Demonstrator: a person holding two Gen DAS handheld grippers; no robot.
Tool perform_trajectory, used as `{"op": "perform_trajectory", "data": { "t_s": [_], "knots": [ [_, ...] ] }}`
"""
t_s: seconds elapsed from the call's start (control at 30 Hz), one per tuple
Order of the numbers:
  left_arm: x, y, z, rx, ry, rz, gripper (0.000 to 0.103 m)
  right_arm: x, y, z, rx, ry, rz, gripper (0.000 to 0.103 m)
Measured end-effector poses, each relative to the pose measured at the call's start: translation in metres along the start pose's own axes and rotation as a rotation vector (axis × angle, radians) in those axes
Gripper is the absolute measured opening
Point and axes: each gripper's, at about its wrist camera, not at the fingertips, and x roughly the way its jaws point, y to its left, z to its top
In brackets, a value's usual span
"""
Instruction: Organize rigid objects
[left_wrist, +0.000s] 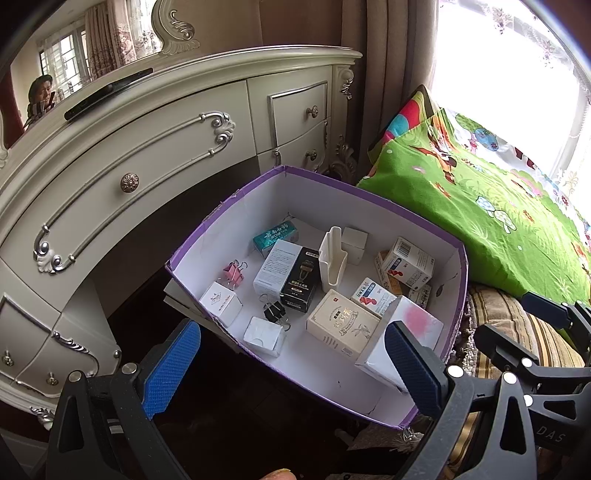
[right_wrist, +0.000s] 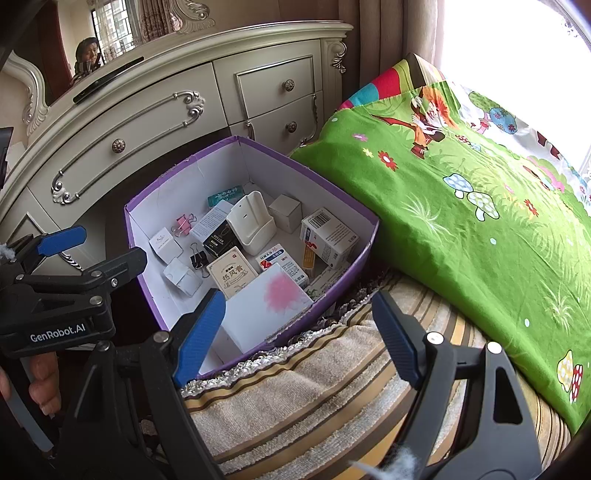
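two grippers, left (left_wrist: 291, 365) and right (right_wrist: 299, 336), hover with jaws spread and empty at the near edge of a purple box (right_wrist: 155, 295), inside which lie small cartons, a white holder (right_wrist: 253, 225), and pink (right_wrist: 183, 223) and black (right_wrist: 199, 258) clips.

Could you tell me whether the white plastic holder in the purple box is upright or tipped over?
Upright: the white plastic holder stands on its base, opening upward.
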Motion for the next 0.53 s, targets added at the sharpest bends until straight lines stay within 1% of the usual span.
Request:
{"op": "perform_trajectory", "data": {
  "t_s": [0.3, 0.37, 0.43, 0.47, 0.53],
  "knots": [
    [0.0015, 0.0019, 0.0009, -0.002, 0.003, 0.002, 0.101, 0.0015, 0.0018, -0.0018, -0.003, 0.001, 0.006, 0.084],
    [0.0003, 0.0016, 0.0009, -0.001, -0.013, 0.010, 0.101, 0.0021, 0.0026, -0.0021, -0.004, 0.002, 0.008, 0.084],
    [-0.0009, 0.0004, 0.0012, 0.005, -0.035, 0.034, 0.102, 0.0027, 0.0029, -0.0024, -0.004, 0.004, 0.009, 0.084],
    [0.0002, 0.0002, 0.0015, 0.007, -0.036, 0.042, 0.102, 0.0028, 0.0023, -0.0024, -0.004, 0.005, 0.011, 0.084],
    [0.0041, 0.0008, 0.0023, 0.000, -0.024, 0.035, 0.102, 0.0033, 0.0019, -0.0023, -0.004, 0.007, 0.013, 0.084]
  ]
}}
